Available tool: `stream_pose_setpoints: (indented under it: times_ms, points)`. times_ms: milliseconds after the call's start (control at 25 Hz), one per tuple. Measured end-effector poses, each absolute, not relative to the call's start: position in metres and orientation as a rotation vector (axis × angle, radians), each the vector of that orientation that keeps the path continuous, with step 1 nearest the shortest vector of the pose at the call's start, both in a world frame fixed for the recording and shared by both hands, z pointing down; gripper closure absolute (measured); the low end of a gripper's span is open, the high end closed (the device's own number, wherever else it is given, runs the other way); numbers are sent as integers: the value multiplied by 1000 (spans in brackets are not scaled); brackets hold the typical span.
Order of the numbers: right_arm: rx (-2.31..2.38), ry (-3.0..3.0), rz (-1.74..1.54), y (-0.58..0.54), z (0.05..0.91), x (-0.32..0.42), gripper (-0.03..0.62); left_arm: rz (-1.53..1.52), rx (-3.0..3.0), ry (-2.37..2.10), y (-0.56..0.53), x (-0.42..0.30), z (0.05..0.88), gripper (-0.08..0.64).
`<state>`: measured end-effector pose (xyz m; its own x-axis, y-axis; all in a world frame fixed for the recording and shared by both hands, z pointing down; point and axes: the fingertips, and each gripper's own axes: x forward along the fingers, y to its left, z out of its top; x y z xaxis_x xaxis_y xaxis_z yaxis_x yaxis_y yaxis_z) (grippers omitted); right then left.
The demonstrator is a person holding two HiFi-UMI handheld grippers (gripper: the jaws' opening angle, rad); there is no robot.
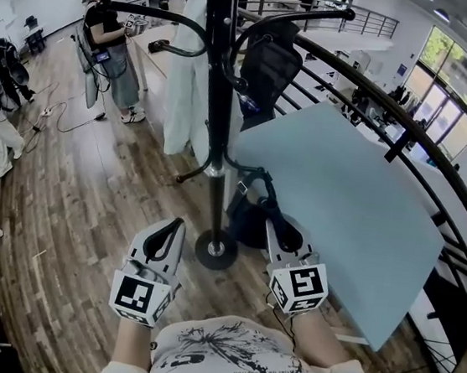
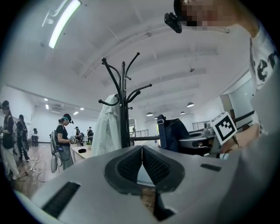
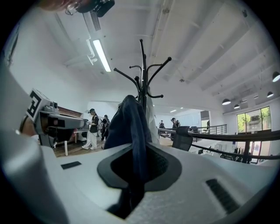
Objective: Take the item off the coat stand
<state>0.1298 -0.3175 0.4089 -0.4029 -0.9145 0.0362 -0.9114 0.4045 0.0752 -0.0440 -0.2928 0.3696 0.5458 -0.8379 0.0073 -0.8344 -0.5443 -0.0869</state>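
A dark navy bag (image 1: 250,219) hangs low beside the black coat stand (image 1: 220,95), off its hooks, with its strap looped above it. My right gripper (image 1: 274,225) is shut on the bag's fabric. In the right gripper view the navy cloth (image 3: 127,124) runs down between the jaws of the right gripper (image 3: 139,154), with the coat stand (image 3: 142,76) behind it. My left gripper (image 1: 175,227) is shut and empty, left of the stand's round base (image 1: 216,249). In the left gripper view the left gripper (image 2: 141,153) has its pads touching, and the bag (image 2: 173,133) shows to the right.
A white coat (image 1: 192,66) still hangs on the stand. A pale blue table (image 1: 357,213) and a curved black railing (image 1: 423,154) lie to the right. A black office chair (image 1: 269,68) stands behind the stand. Several people (image 1: 112,40) stand at the far left on the wooden floor.
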Motion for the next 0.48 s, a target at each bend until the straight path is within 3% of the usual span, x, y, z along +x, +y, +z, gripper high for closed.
stream_pose_setpoints:
  times_ms: [480]
  points:
    - [1600,-2602,-61,-312,413,119,566,-107,-2719,1452,-294,-42,381,555]
